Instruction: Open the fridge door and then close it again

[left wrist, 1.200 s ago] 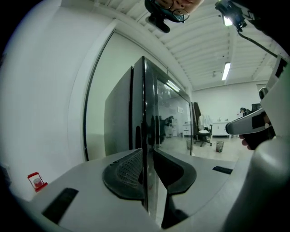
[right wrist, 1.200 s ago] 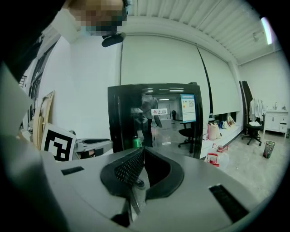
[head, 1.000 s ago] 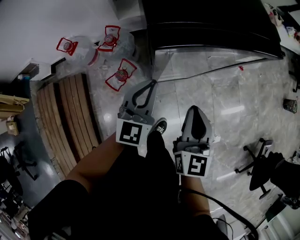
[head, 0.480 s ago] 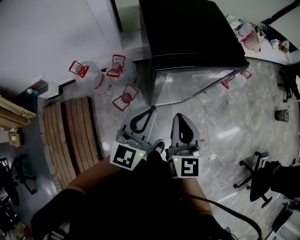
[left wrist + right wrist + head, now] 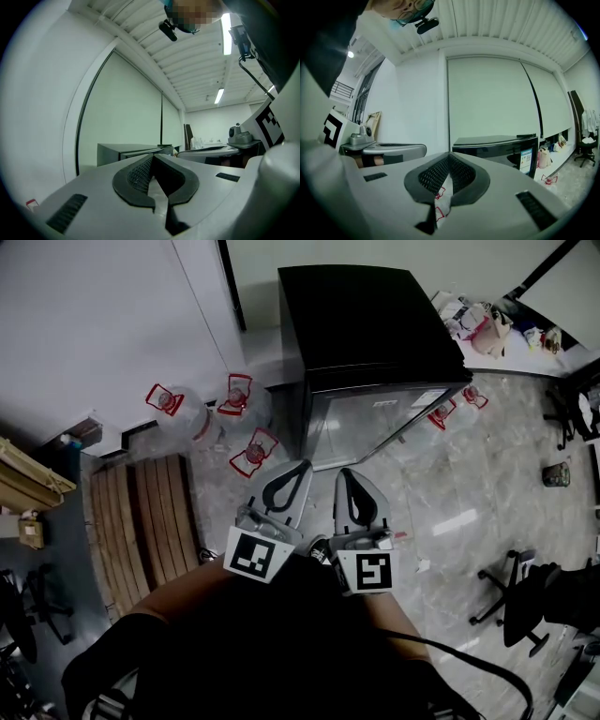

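Fingers [image 5: 135, 176] of left gripper [image 5: 152, 158] clenched tip to tip, empty; black pads, mesh-textured inside, smooth grey shell. Boxy fridge [image 5: 122, 152] beyond, apart.
Right gripper view: right gripper [image 5: 449, 157] likewise clenched on nothing, same mesh pads; fridge glossy black, flat-topped, door shut, sticker on front.
Head view: both grippers side by side over veined grey stone floor [image 5: 450, 484], well short of fridge; clear round water jugs [image 5: 187, 409] with red handles beside it, slatted wooden pallet [image 5: 141, 512] further left.
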